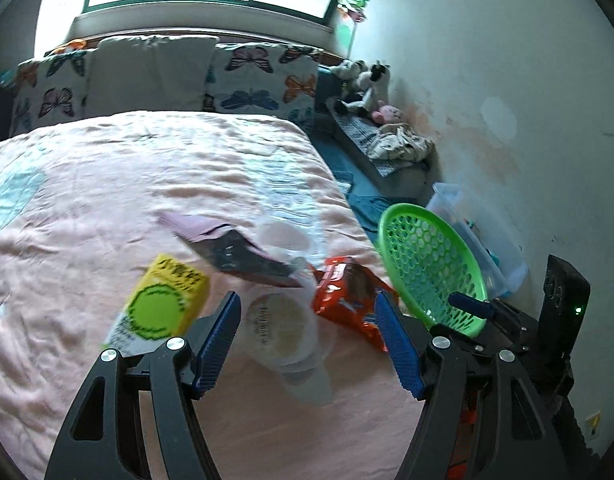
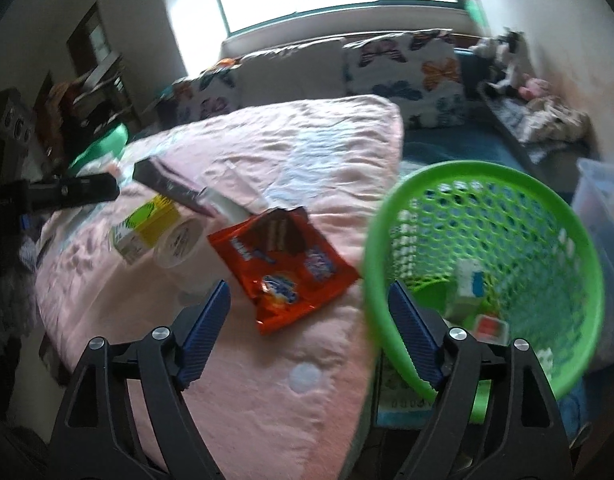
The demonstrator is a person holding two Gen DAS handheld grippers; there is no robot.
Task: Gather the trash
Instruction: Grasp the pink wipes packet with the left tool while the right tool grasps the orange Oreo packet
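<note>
Trash lies on the pink bedspread (image 1: 107, 184): a yellow carton (image 1: 163, 304), a clear lidded cup (image 1: 279, 328), a dark wrapper (image 1: 231, 252) and an orange snack bag (image 1: 347, 300). My left gripper (image 1: 307, 312) is open and empty, its jaws either side of the cup, just above it. My right gripper (image 2: 307, 300) is open and empty, over the lower end of the orange bag (image 2: 279, 264). The green mesh basket (image 2: 507, 208) stands beside the bed at right with several small items inside; it also shows in the left wrist view (image 1: 427, 252). The carton (image 2: 147, 224) and cup (image 2: 179, 240) lie left of the bag.
Butterfly pillows (image 1: 263, 80) line the headboard under a window. A bench with soft toys (image 1: 367, 92) and a clear plastic bin (image 1: 475, 232) stand along the right wall. Shelves with clutter (image 2: 79, 104) stand left of the bed.
</note>
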